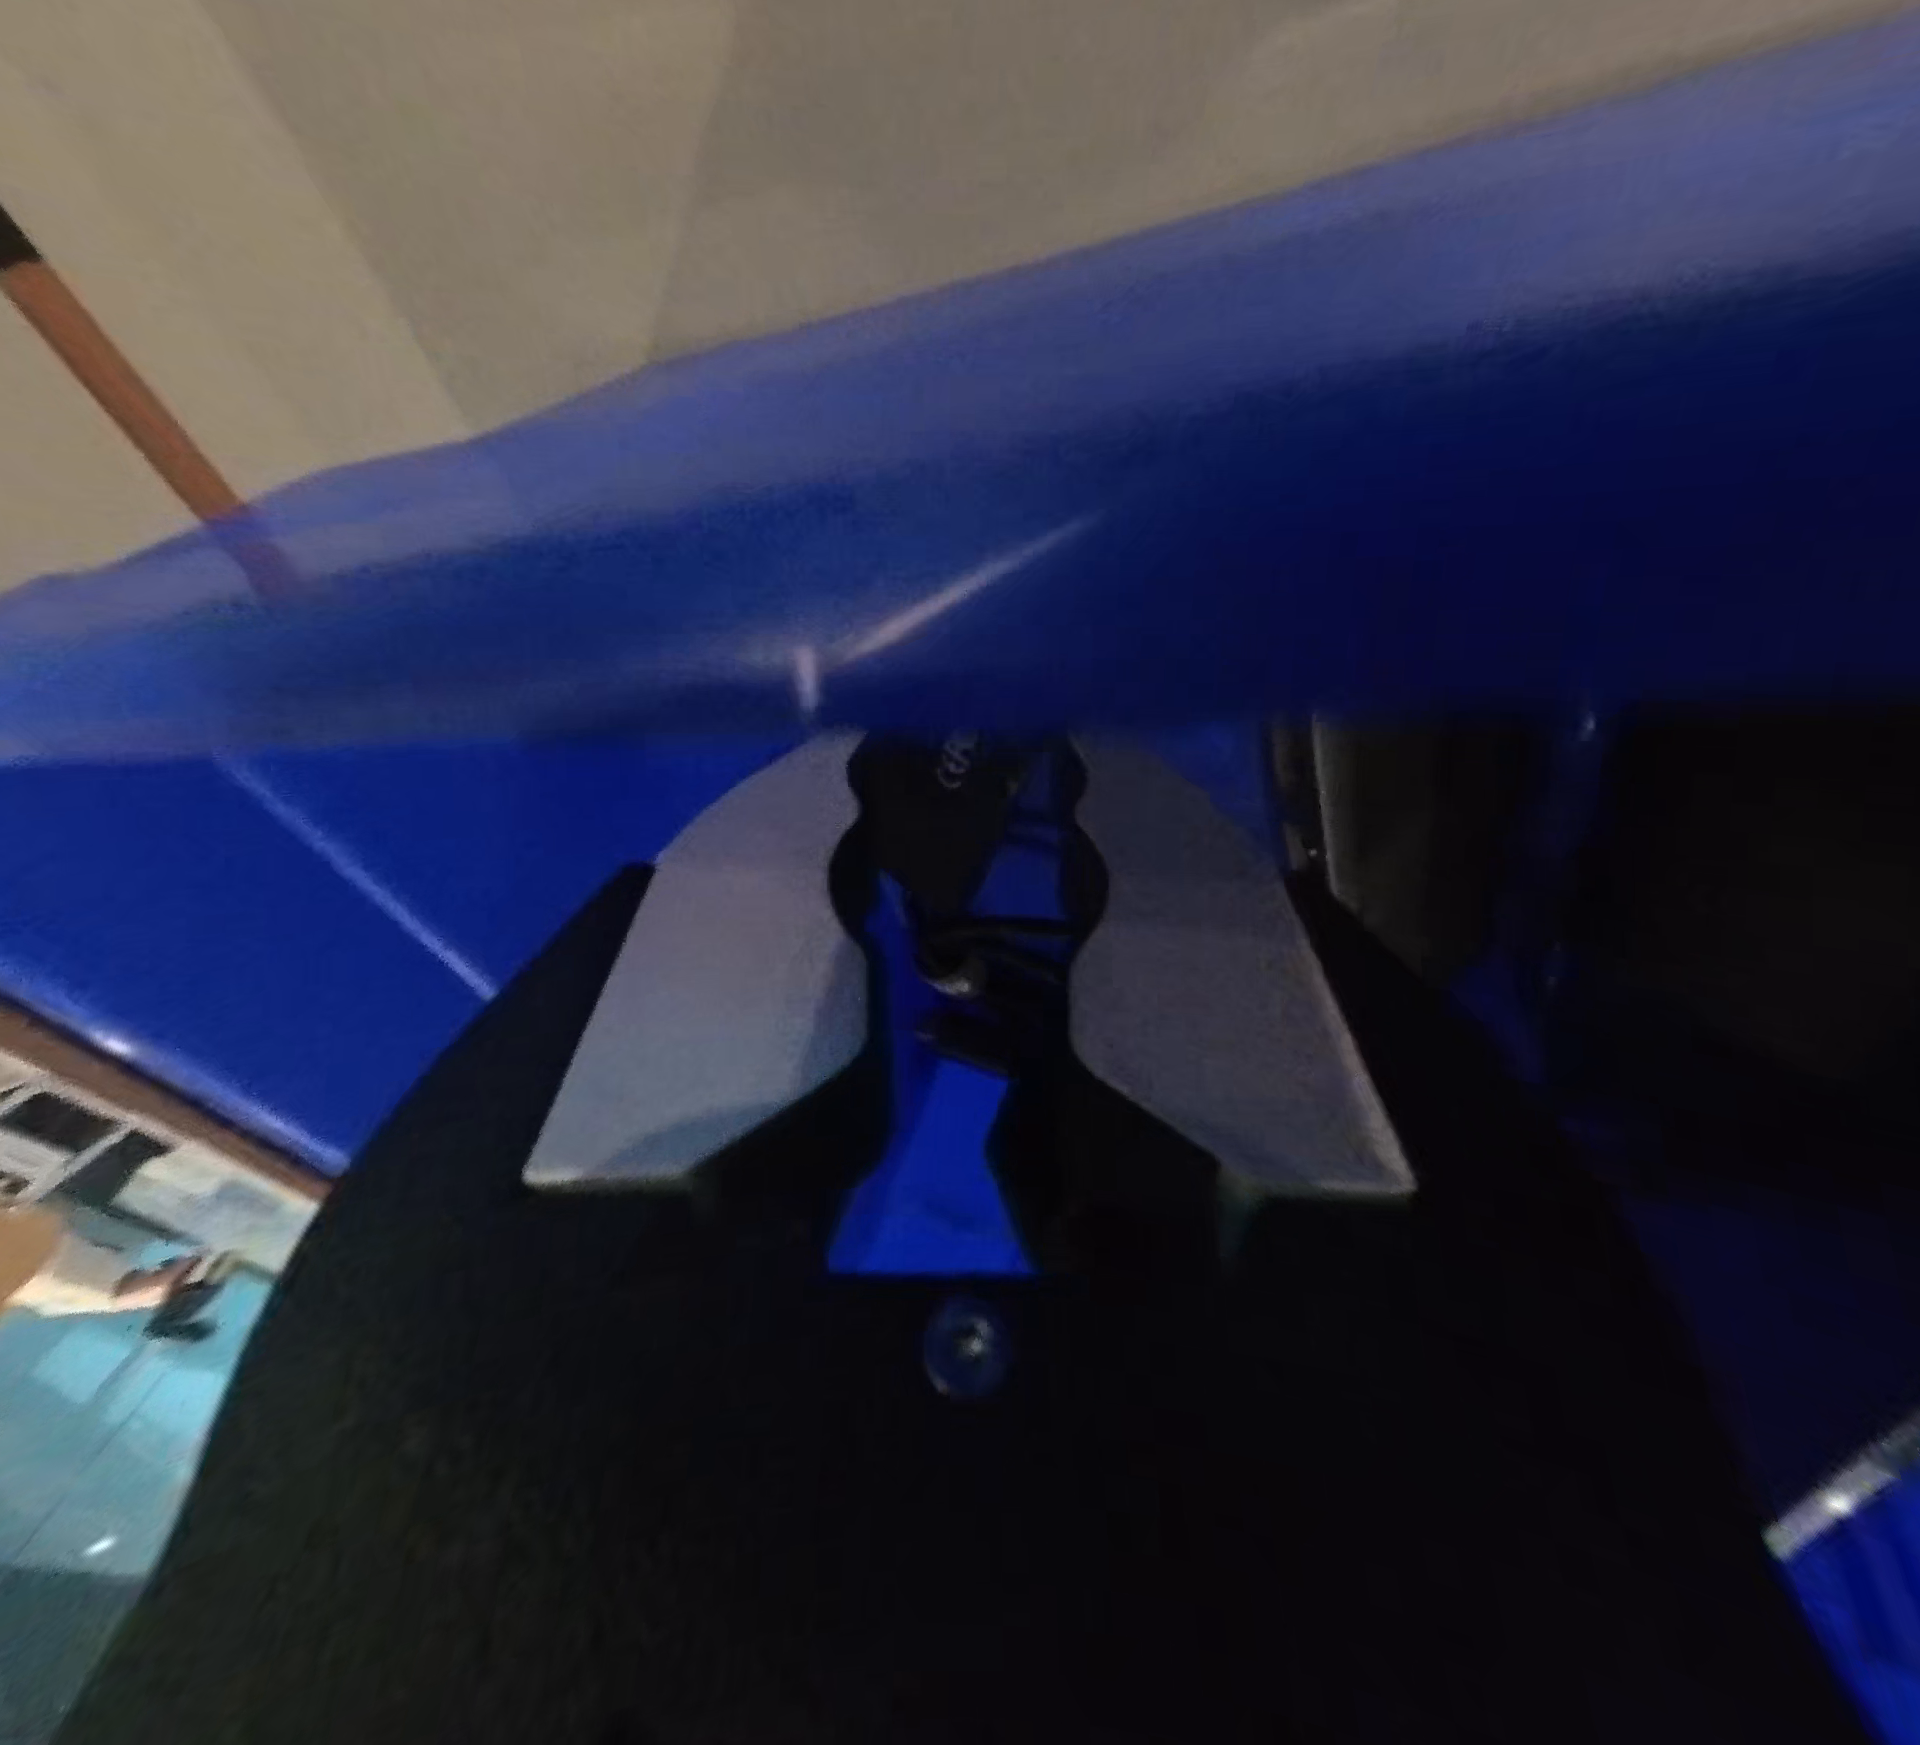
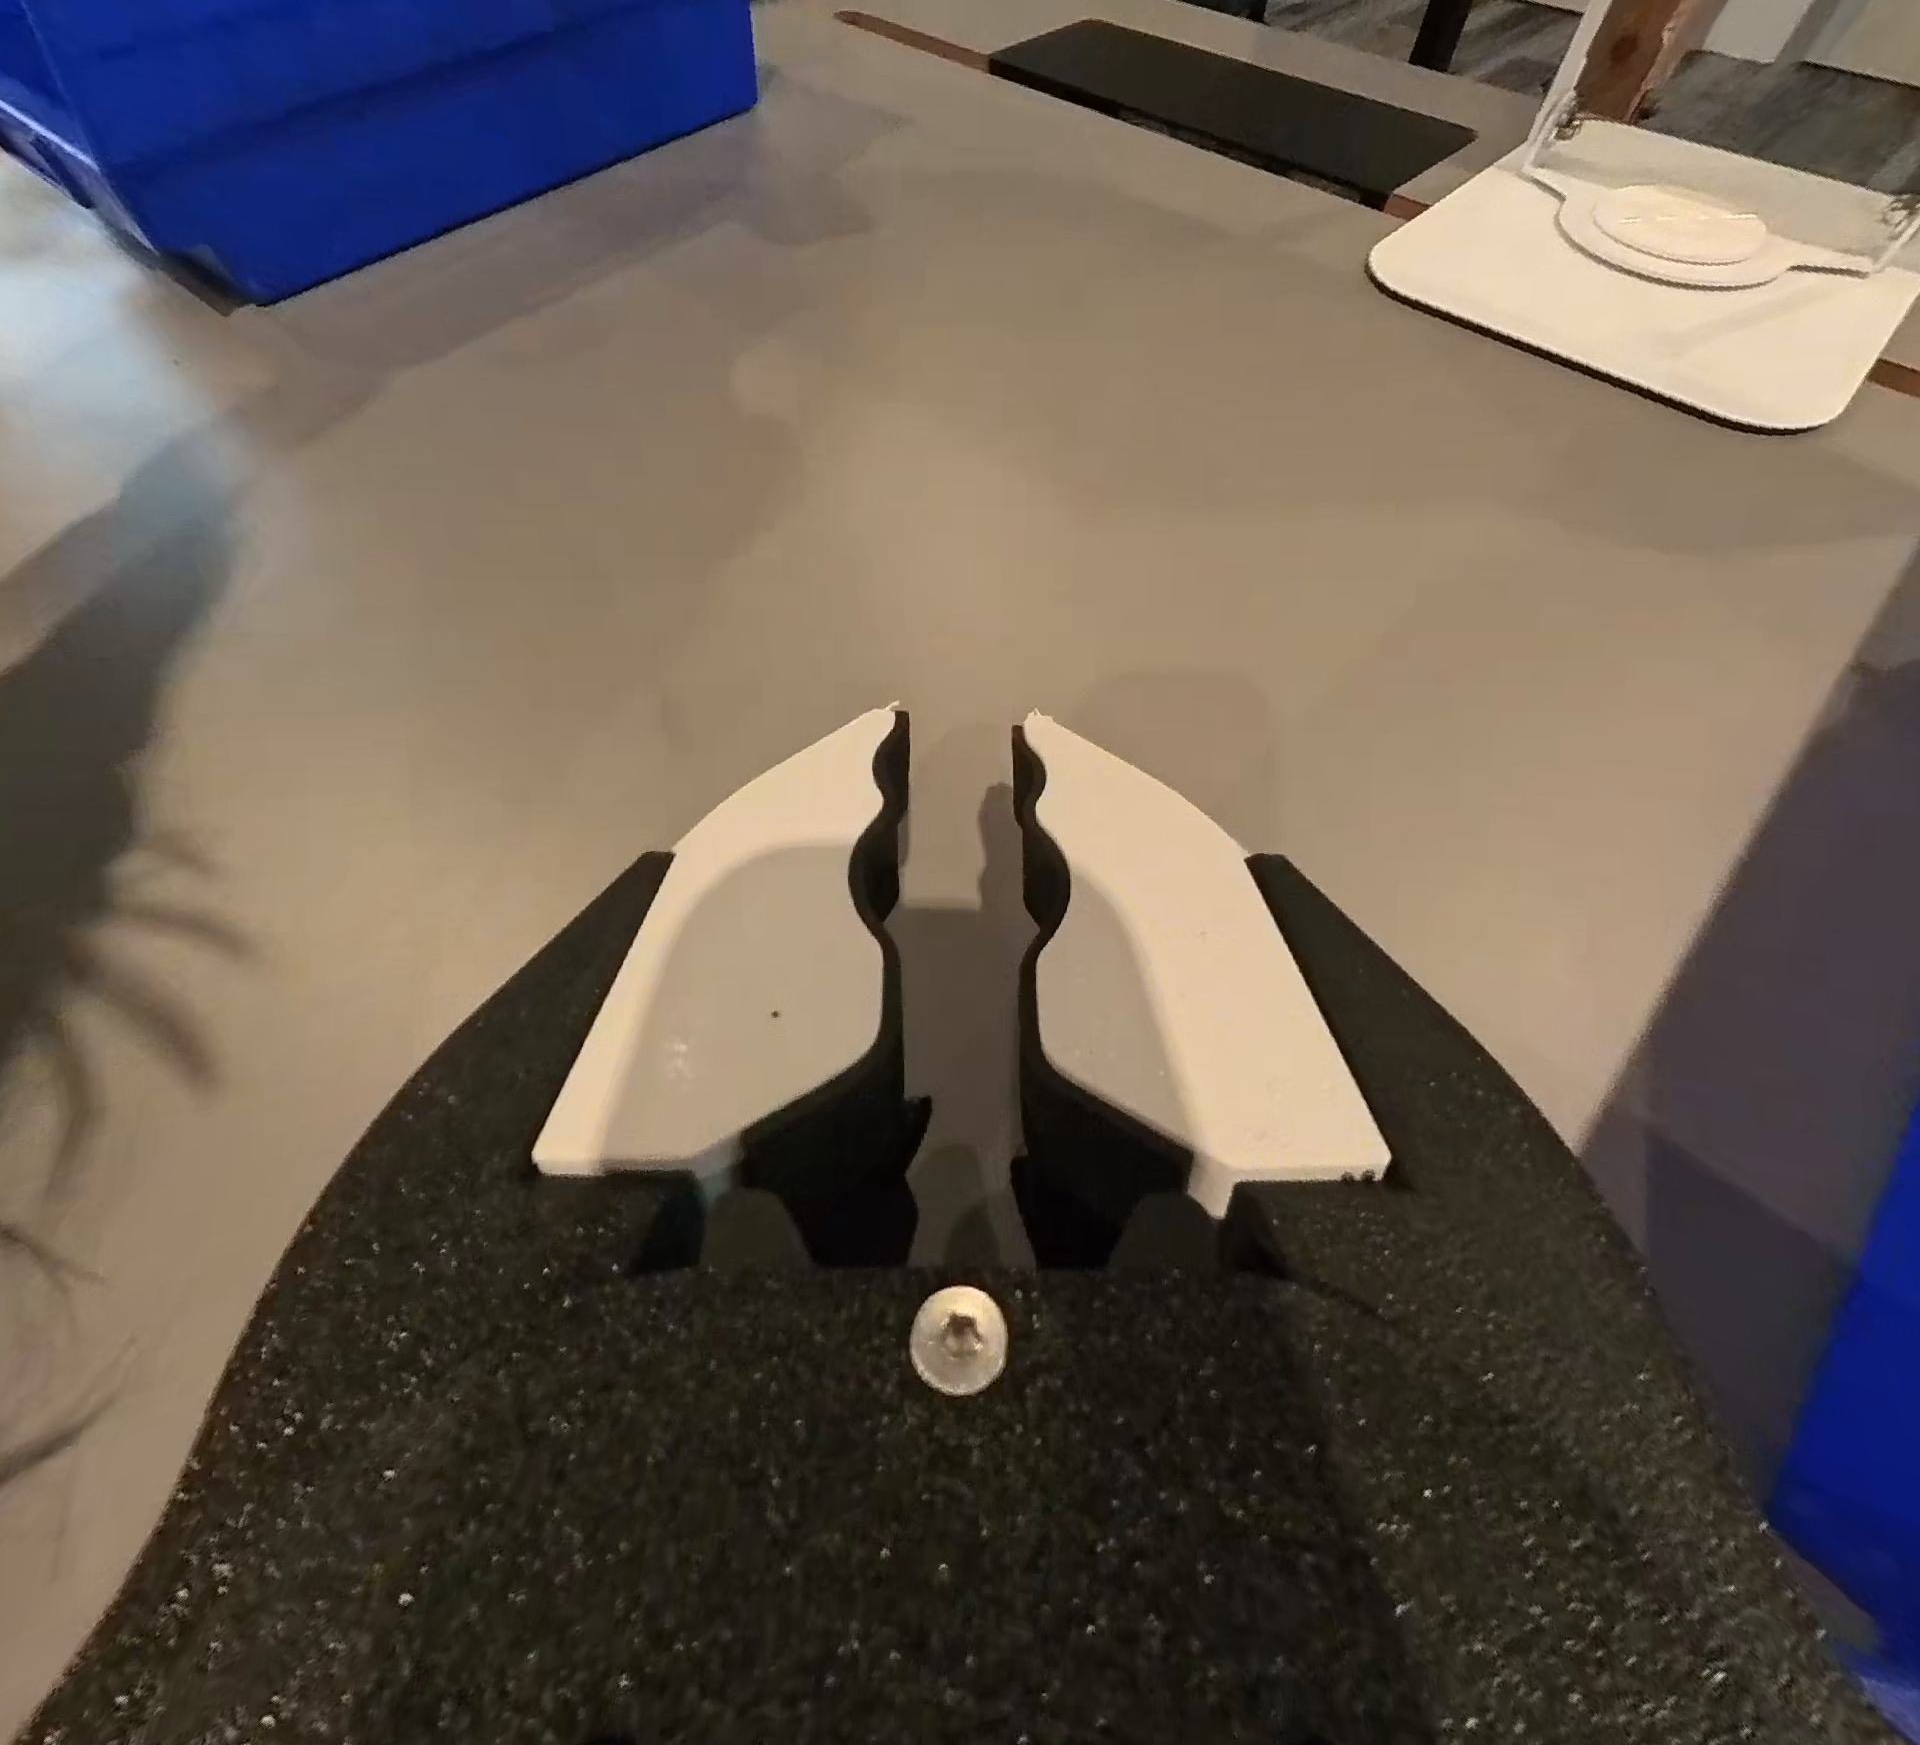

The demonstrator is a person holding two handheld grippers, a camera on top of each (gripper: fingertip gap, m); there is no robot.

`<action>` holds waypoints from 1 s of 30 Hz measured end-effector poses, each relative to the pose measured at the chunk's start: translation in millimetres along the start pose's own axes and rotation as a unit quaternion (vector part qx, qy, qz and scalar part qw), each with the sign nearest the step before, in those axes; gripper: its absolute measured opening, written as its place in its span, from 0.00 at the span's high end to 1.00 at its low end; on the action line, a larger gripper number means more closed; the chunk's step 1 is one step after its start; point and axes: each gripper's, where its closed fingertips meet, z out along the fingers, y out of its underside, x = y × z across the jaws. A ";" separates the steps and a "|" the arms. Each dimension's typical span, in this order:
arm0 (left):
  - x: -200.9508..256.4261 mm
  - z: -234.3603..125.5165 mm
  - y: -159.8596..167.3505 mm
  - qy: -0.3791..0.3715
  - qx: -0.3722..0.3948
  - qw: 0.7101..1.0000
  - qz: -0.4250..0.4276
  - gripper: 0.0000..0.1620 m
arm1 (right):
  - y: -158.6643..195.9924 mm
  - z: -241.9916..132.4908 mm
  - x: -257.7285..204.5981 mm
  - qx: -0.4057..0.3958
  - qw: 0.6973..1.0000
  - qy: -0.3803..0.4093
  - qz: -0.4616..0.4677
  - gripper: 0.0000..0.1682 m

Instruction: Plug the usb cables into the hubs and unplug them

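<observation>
In the left wrist view my left gripper [image 1: 961,760] reaches into a blue plastic bin [image 1: 1039,500], just under its blurred rim. It is shut on a small black USB piece [image 1: 935,828] with a thin black cable [image 1: 987,942] trailing from it. I cannot tell whether the piece is a hub or a plug. In the right wrist view my right gripper [image 2: 961,729] hovers low over the grey table [image 2: 727,500]. Its jaws stand a small gap apart and hold nothing. No hub or cable shows in this view.
A blue bin [image 2: 416,33] stands at the table's far left. Another blue bin's edge [image 2: 1849,1280] is close on the right. A white stand base [image 2: 1662,303] sits at the far right, and a black flat panel [image 2: 1226,100] lies at the back.
</observation>
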 end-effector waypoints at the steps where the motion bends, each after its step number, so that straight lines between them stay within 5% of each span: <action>1: -2.7 -0.7 1.3 -0.016 -0.004 1.000 0.009 0.84 | 0.1 0.1 -0.6 -0.001 1.000 -0.001 -0.002 0.89; 5: -10.9 -10.2 5.3 -0.059 0.011 0.998 -0.008 0.92 | 0.7 0.5 -1.8 -0.003 1.000 -0.002 -0.006 0.89; 16: -22.4 -61.8 28.3 -0.132 0.067 0.981 -0.127 0.93 | 0.1 0.9 -4.5 -0.002 1.000 -0.013 -0.003 0.90; 23: -41.7 -178.0 45.6 -0.245 0.089 0.953 -0.154 0.93 | -7.2 -3.0 -14.7 0.016 0.999 -0.032 -0.007 0.90; 30: -67.5 -320.5 2.5 -0.353 0.188 0.903 -0.156 0.93 | -20.8 -13.3 -20.0 0.057 0.998 -0.026 -0.029 0.91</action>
